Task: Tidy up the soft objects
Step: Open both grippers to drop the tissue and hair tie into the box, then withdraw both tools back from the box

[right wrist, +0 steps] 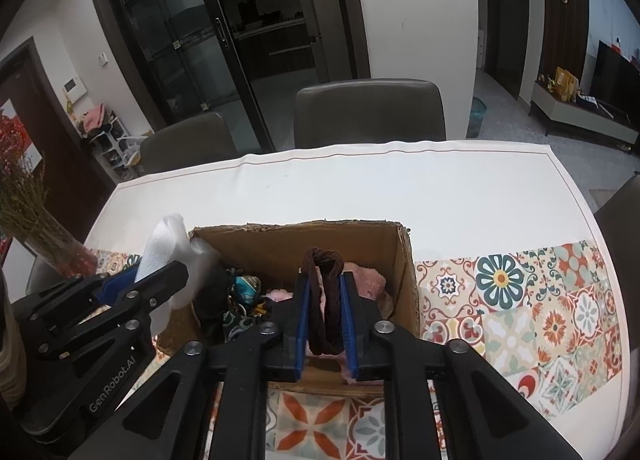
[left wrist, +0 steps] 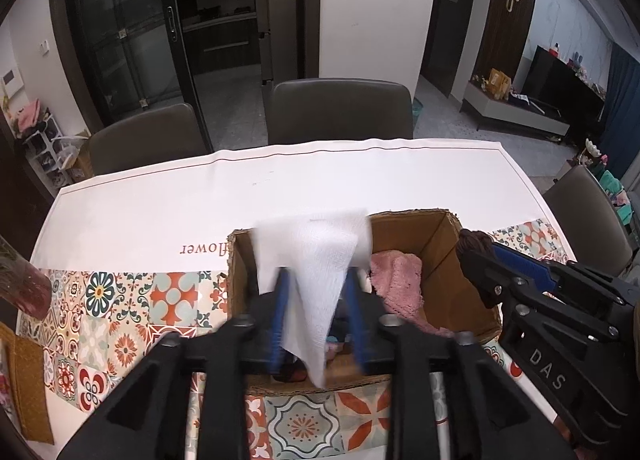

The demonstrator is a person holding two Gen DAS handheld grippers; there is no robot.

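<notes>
Nearest to me, my left gripper [left wrist: 316, 280] has its blue pads set apart with a white paper towel [left wrist: 316, 256] draped between them; the sheet is blurred, and I cannot tell whether the pads actually press it. The right wrist view shows the same towel [right wrist: 166, 248] from the side, sticking up at the box's left corner, outside the left wall.

My right gripper [right wrist: 325, 292] has its pads closed in on a dark brown knitted band [right wrist: 325, 272], held upright over the cardboard box [right wrist: 296, 240]. From the left wrist camera only a brown tuft [left wrist: 474, 242] shows at the right fingertips, at the box's right rim [left wrist: 412, 216].

Inside the box, both views show a pink fluffy cloth [left wrist: 398, 276]. Only the right view shows a patterned scarf [right wrist: 244, 292], teal and dark, bundled at the box's left side.

The box sits on a table [left wrist: 160, 204] with a white and tile-patterned cloth. Beyond the far edge stand grey chairs [right wrist: 370, 112], and a vase of dried flowers [right wrist: 60, 248] is at the left.
</notes>
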